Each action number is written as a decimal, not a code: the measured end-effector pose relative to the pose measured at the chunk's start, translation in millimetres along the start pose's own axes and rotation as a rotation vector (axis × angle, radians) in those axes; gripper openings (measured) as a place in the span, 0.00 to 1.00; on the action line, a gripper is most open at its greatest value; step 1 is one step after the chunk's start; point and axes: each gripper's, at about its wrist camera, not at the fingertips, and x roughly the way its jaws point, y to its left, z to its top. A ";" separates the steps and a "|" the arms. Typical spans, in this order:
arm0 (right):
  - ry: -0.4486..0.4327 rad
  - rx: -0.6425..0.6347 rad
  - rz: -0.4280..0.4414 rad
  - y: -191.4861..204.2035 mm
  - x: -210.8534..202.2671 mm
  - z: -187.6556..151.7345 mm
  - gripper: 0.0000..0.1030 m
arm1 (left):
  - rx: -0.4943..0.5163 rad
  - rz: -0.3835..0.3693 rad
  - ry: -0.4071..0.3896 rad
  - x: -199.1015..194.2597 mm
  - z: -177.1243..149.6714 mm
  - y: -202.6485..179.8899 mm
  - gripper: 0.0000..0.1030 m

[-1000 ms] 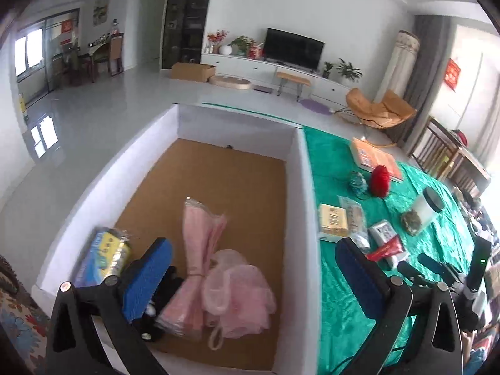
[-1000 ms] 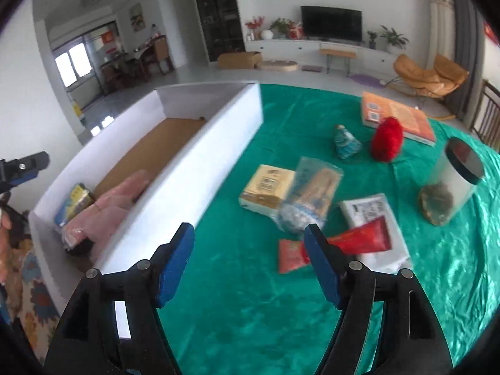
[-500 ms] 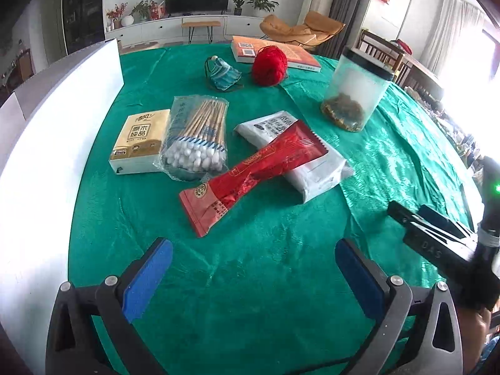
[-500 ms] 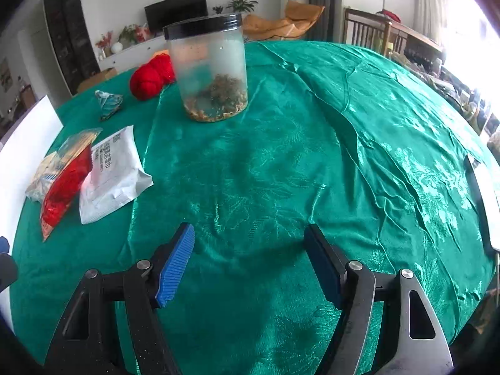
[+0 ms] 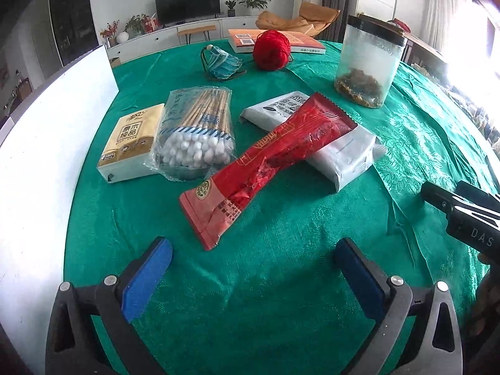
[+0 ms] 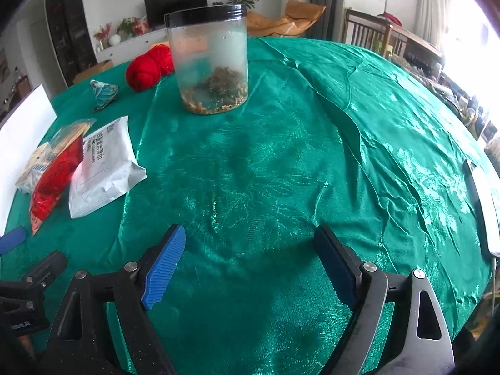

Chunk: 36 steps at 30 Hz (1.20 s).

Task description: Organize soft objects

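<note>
1. Left gripper (image 5: pixel 254 261) hovers over the green cloth (image 5: pixel 281 281) on the worktop, jaws spread wide, nothing between them.
2. Just ahead of it lies the red packet (image 5: pixel 265 162), slanted, its far end resting on the white pack (image 5: pixel 331 143) (the two overlap, red on top).
3. To the left, the swab bag (image 5: pixel 197 131) leans against the tissue pack (image 5: pixel 131 143), the two touching side by side.
4. Further back sit the teal pouch (image 5: pixel 222 62) and the red yarn (image 5: pixel 271 50), near each other; a book (image 5: pixel 300 42) lies flat behind the yarn.
5. The jar (image 6: pixel 207 59) stands upright with its black lid on, brownish bits at the bottom, well apart from the packets.
6. Right gripper (image 6: pixel 250 267) hangs over bare cloth in front of the jar; its jaws have just been opening and now stand wide, with nothing between them.
7. The white box wall (image 5: pixel 47 143) runs along the left edge of the cloth, just beside the tissue pack.
8. From the right wrist view the same pile shows at far left: red packet, white pack, swab bag, all flat on the cloth, none touched by either gripper.
9. Part of the right gripper's black body pokes into the left view at the right edge.
</note>
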 end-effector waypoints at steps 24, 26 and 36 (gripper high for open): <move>0.000 -0.002 0.000 0.7 -0.5 0.2 0.86 | 0.000 0.000 0.000 0.1 -0.5 0.3 1.00; 0.003 -0.004 0.002 1.0 0.2 0.2 0.87 | 0.000 0.000 0.000 0.1 -0.5 0.2 1.00; 0.003 -0.006 0.004 1.6 0.3 0.4 0.87 | 0.000 0.000 -0.001 0.0 -0.5 0.3 1.00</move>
